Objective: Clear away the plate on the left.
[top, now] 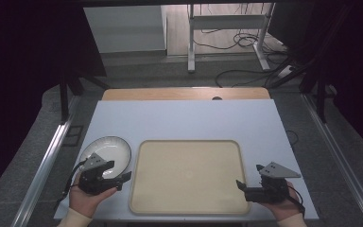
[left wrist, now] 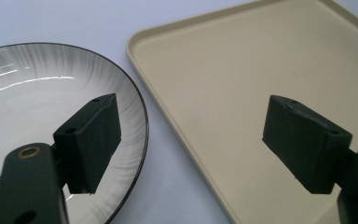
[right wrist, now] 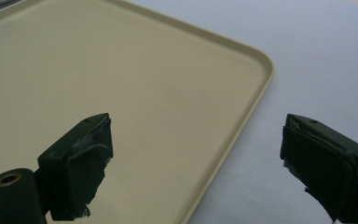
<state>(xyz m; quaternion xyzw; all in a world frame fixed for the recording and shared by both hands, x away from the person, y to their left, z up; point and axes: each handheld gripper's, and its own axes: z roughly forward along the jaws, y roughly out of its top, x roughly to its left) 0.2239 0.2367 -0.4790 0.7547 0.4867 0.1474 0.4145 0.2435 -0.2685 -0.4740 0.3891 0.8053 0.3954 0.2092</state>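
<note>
The left hand-held gripper [top: 118,176] hovers at the near right edge of the plate [top: 111,144], its jaws spread wide apart and holding nothing; in the left gripper view one jaw hangs over the plate's [left wrist: 37,88] white, streaked surface and the other over the tray [left wrist: 223,79]. The plate sits on the pale tabletop [top: 184,120] just beside the tray's [top: 189,172] left edge, apparently not touching it; a thin strip of tabletop shows between the dark rim and the tray's raised lip. The right hand-held gripper [top: 244,186] waits at the tray's near right corner, jaws likewise apart and empty, straddling the lip [right wrist: 242,121].

The step in hand looks like taking hold of the plate, probably to bring it onto the tray. To do it well, the left hand-held gripper should shift toward the plate so that the rim itself, not the gap beside it, falls between the jaws; one jaw should go over the rim and one under, which calls for tilting the hand down until the lower jaw slides along the tabletop. The glaze looks slick, so a firm, deep bite is wiser than a fingertip pinch; lift level, clear the lip, set down gently.
</note>
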